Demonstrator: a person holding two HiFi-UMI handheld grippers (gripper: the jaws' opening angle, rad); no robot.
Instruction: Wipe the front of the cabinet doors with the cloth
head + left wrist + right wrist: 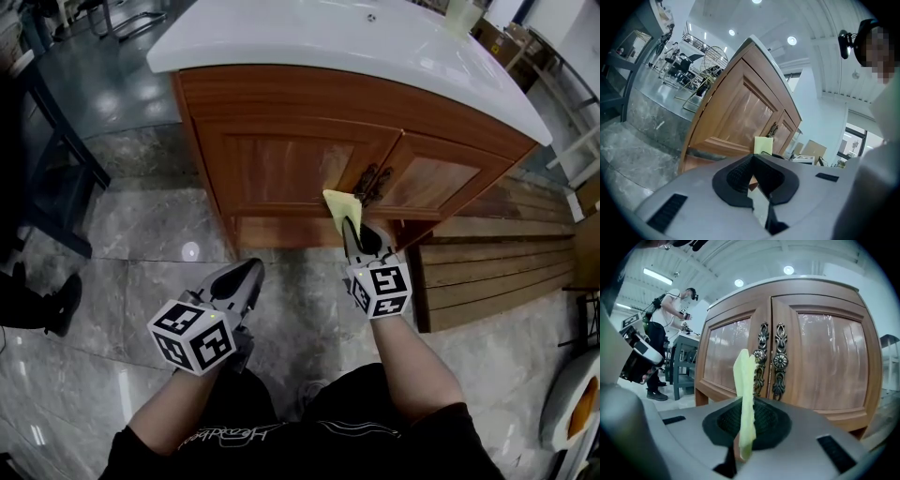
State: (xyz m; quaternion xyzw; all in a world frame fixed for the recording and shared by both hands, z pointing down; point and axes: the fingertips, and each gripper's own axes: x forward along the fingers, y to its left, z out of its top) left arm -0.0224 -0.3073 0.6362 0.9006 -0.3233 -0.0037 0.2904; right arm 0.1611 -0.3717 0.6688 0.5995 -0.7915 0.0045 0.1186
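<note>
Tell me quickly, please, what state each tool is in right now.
Left tool: closed, holding nothing.
Right tool: closed on the cloth.

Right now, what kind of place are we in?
Probably a big workshop or lab hall, not a home bathroom: the wooden vanity cabinet stands alone on the tiled floor, with a work table and another person standing nearby.

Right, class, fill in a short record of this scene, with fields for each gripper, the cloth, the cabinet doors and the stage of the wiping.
Right gripper: fingers shut on the cloth
Left gripper: fingers together, nothing between them
Cloth: pale yellow-green, upright, in front of the door handles
Cabinet doors: wooden, both closed
Stage: contact with the doors not evident
</note>
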